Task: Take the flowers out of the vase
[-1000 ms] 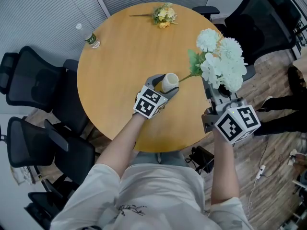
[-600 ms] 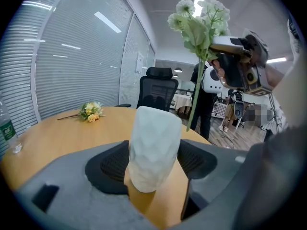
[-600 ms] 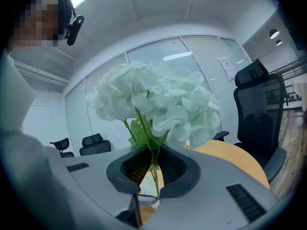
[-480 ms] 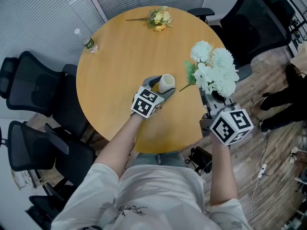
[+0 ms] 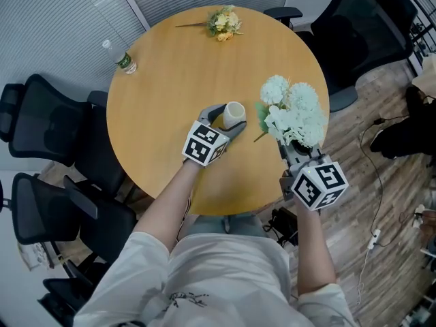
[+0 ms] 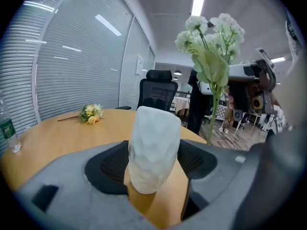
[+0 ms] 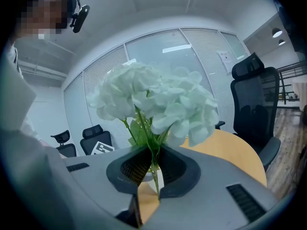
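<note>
A white faceted vase (image 5: 235, 112) stands on the round wooden table (image 5: 170, 73), and my left gripper (image 5: 230, 118) is shut on its sides. In the left gripper view the vase (image 6: 154, 147) fills the gap between the jaws of that gripper (image 6: 153, 176). My right gripper (image 5: 294, 146) is shut on the green stem of a bunch of white flowers (image 5: 291, 111), held clear of the vase at the table's right edge. In the right gripper view the thin stem (image 7: 154, 174) is pinched between the pads, with the blooms (image 7: 153, 97) above.
A small yellow bouquet (image 5: 222, 22) lies at the table's far edge, and a water bottle (image 5: 120, 58) stands at its left edge. Black office chairs (image 5: 48, 125) ring the table. Cables (image 5: 371, 240) lie on the wooden floor to the right.
My right gripper has sunk with the white flowers, and the stem's tip has drawn away from the vase's mouth. The left gripper and the vase have stayed put.
</note>
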{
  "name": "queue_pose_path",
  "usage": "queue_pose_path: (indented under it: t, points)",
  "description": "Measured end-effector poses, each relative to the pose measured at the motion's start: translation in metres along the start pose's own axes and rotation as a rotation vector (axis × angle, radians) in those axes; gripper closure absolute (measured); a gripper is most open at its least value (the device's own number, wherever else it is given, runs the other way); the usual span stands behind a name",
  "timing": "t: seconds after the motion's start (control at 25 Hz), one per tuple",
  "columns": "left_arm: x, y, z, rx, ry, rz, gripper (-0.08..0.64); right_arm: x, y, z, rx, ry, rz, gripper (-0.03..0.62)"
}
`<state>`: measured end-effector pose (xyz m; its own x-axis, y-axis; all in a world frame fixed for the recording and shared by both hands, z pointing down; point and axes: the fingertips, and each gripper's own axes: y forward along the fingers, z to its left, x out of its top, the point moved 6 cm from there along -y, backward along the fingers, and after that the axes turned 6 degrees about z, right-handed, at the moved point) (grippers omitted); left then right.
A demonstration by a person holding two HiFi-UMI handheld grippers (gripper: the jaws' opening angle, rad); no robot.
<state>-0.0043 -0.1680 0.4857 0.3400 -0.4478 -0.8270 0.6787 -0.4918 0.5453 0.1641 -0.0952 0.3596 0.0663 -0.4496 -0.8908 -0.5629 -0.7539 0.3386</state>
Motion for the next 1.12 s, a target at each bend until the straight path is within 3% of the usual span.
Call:
queue_pose_path:
  t: [0.24,0.8,1.04,1.12]
  points:
    - [-0.008,-0.008,-0.001,0.013,0.029,-0.007,0.242,-0.021,-0.002,0.005,-0.002,0.011,0.022,0.548]
    - [-0.001,-0.035,-0.008,0.042,0.049,-0.033,0.222,-0.019,-0.004,0.005,0.011,0.003,0.027,0.548]
    - [-0.003,-0.059,-0.013,0.043,-0.058,-0.036,0.23,-0.019,-0.011,0.01,0.018,-0.006,0.041,0.548]
    - [-0.01,-0.079,-0.027,0.048,-0.058,-0.05,0.242,-0.029,-0.023,0.022,0.02,-0.008,0.033,0.548]
